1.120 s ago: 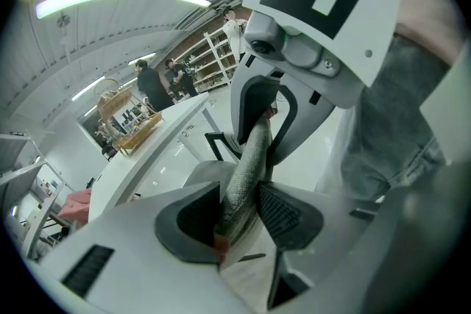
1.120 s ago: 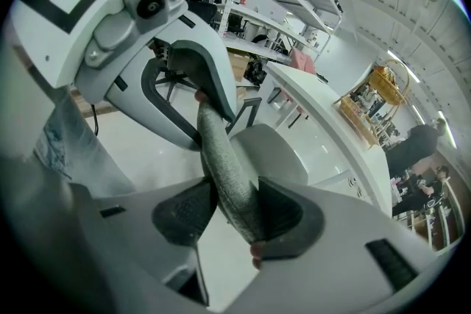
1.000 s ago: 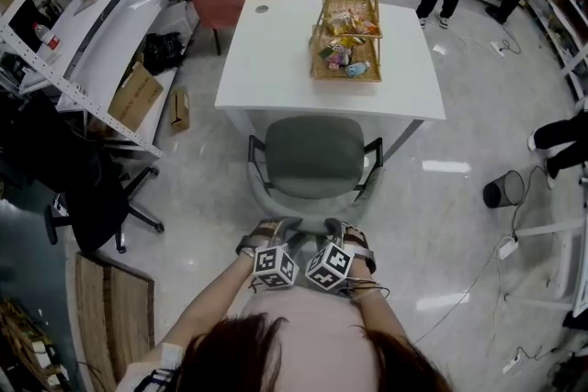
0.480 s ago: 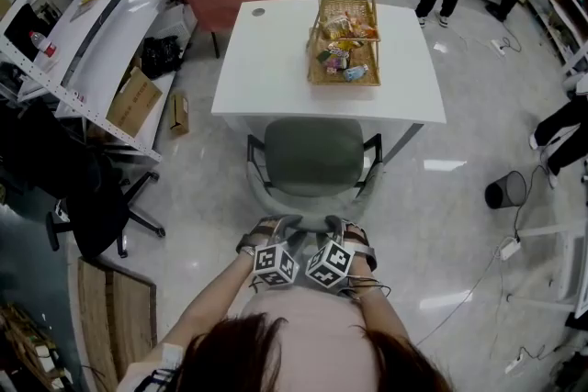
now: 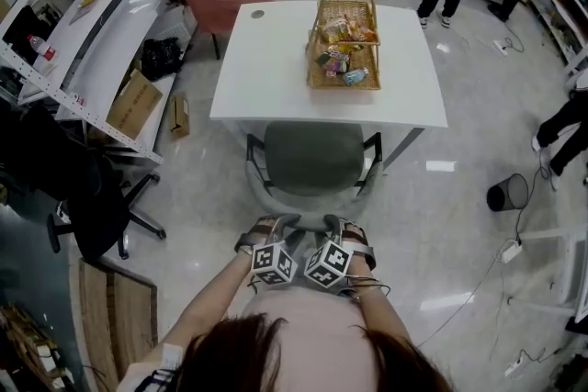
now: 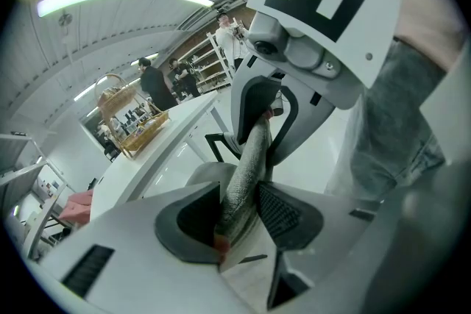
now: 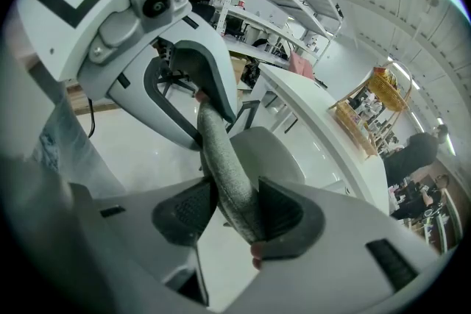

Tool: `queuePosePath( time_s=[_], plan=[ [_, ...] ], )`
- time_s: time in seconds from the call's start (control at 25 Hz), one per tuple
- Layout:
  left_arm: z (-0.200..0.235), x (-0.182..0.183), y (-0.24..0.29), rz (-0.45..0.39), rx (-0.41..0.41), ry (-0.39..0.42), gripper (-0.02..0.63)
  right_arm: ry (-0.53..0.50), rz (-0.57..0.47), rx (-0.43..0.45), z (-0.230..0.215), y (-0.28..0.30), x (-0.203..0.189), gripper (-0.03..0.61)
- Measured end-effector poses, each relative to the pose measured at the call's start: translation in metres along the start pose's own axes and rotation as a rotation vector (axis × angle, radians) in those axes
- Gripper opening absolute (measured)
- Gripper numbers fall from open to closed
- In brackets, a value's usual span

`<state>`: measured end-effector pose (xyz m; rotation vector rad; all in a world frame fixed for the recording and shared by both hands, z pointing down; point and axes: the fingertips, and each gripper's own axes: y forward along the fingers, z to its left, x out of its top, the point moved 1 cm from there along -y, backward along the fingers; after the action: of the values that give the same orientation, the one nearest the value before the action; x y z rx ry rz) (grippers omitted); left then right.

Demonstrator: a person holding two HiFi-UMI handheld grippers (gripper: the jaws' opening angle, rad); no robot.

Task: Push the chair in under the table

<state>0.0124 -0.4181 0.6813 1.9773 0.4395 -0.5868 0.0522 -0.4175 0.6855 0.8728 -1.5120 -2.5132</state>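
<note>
Head view: the chair [image 5: 312, 156] stands at the middle of the frame. The far edge of its seat sits just under the near edge of the white surface [image 5: 266, 69], and most of the seat is clear of it. A basket [image 5: 344, 46] of packets sits on that surface at 12 o'clock, well apart from your work.

Your left gripper [image 5: 268, 225] and right gripper [image 5: 344, 227] sit side by side on the backrest rim [image 5: 305, 219]. The left is toward 9 o'clock and the right toward 3 o'clock, with neither hand nearer the surface than the other.

- **Jaws:** each gripper view shows the grey padded rim running up between the pads. The jaws stand fairly wide and are closed onto that rim, so you have hold of the chair with both.
- **Governing relation:** the rim's long axis runs 9 to 3 o'clock, square across your jaws. The seat and the gap beneath the surface lie straight ahead at 12 o'clock.
- **Assessment:** the push is part done. An even drive from both hands toward 12 o'clock looks necessary, since unequal pressure would likely swing the chair against a leg of the surface.
</note>
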Motion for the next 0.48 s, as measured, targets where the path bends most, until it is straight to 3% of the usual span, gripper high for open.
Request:
queuePosePath(
  time_s=[0.48],
  plan=[
    [0.017, -0.002, 0.011, -0.006, 0.0, 0.004, 0.163, -0.005, -0.009, -0.006, -0.016, 0.012, 0.006, 0.179]
  ],
)
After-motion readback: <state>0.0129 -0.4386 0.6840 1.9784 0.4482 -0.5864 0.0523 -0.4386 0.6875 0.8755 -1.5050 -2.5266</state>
